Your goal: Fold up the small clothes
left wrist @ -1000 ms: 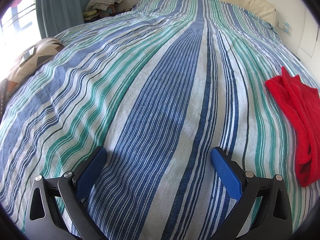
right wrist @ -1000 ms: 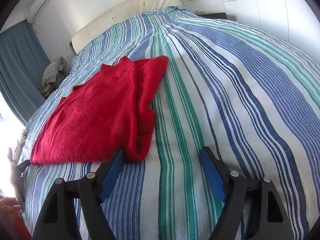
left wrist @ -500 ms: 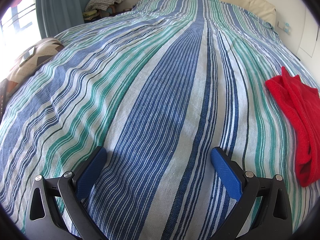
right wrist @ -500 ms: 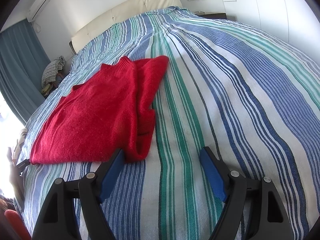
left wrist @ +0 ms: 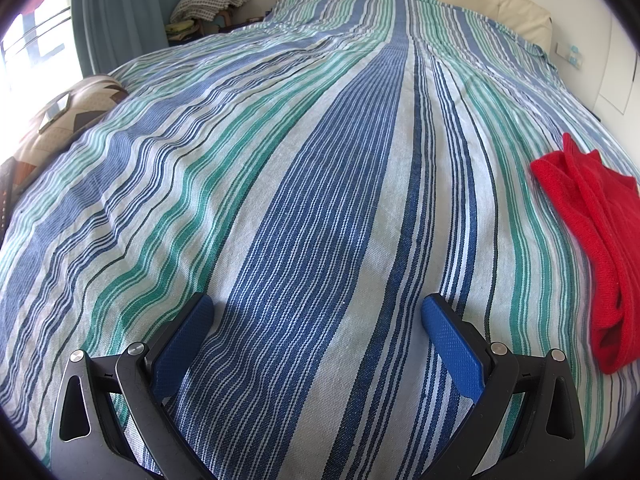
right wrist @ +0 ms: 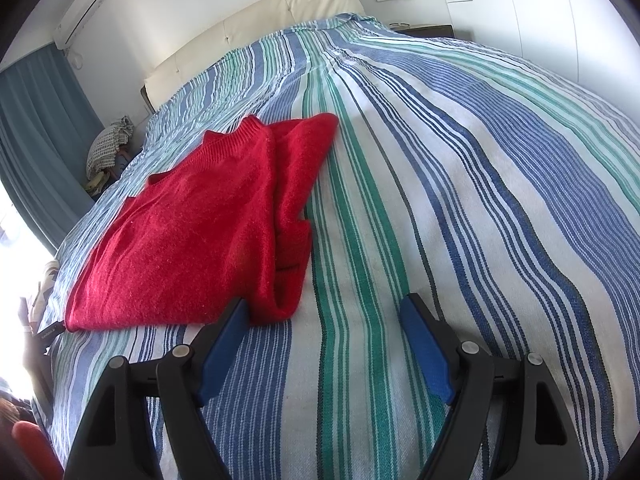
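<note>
Red sweater point(right wrist: 192, 236) lies on the striped bed cover point(right wrist: 460, 208), partly folded: one side turned over the body, a thick doubled edge on the side nearest our right gripper point(right wrist: 324, 344). In the left wrist view it sits at the far right edge point(left wrist: 592, 232), well apart from our left gripper point(left wrist: 316, 336).

Both sets of jaws spread wide, nothing between them. Right gripper's left jaw sits just beside the sweater's near corner; we cannot tell if it touches.

Handling, our judgement: soft fuzzy knit, light, limp, not slippery. It will sag and stretch if lifted by one point. Best taken at the hem corners or the doubled edge, pinching all layers.

Against the earlier frames: no change in sweater or grippers.
</note>
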Motion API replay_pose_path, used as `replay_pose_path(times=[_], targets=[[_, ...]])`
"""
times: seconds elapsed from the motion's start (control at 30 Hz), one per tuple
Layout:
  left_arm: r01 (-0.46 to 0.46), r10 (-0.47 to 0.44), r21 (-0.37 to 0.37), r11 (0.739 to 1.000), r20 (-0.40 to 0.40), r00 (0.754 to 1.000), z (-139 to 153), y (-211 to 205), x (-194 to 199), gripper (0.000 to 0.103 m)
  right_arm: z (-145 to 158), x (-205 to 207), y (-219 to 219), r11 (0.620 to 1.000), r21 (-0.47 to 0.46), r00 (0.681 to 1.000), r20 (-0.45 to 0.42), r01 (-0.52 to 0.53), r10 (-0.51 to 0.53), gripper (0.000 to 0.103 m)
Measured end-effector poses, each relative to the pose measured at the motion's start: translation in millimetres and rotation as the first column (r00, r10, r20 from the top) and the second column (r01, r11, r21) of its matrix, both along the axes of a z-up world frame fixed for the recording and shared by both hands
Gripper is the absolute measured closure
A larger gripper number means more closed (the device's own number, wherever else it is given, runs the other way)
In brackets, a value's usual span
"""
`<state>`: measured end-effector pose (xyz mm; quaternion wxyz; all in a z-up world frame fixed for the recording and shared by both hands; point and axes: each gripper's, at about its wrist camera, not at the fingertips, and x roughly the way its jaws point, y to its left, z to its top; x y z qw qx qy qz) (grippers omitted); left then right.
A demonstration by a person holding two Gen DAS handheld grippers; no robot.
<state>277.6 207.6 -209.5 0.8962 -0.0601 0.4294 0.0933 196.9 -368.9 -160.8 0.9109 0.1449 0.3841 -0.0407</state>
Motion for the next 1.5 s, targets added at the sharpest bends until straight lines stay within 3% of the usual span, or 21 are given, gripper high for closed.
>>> replay_pose_path(times=[1.27, 1.37, 1.5], targets=[[-0.004, 0.004, 0.001, 1.000, -0.003, 1.000, 1.0, 0.8, -0.1, 0.000, 0.4, -3.3, -2.4, 1.000, 0.027, 1.000, 0.012, -0.001, 0.001, 0.024], [-0.003, 0.002, -0.012, 1.000, -0.039, 0.999, 3.4, 2.2, 1.6, 0.000, 2.6, 0.7, 0.9, 1.000, 0.011, 0.999, -0.029, -0.015, 0.015, 0.020], [0.023, -0.029, -0.066, 0.998, -0.084, 0.996, 23.4, 4.0, -20.0, 0.002, 21.7, 16.1, 4.3, 0.995, 0.000, 0.983, -0.154, -0.102, 0.101, 0.016]])
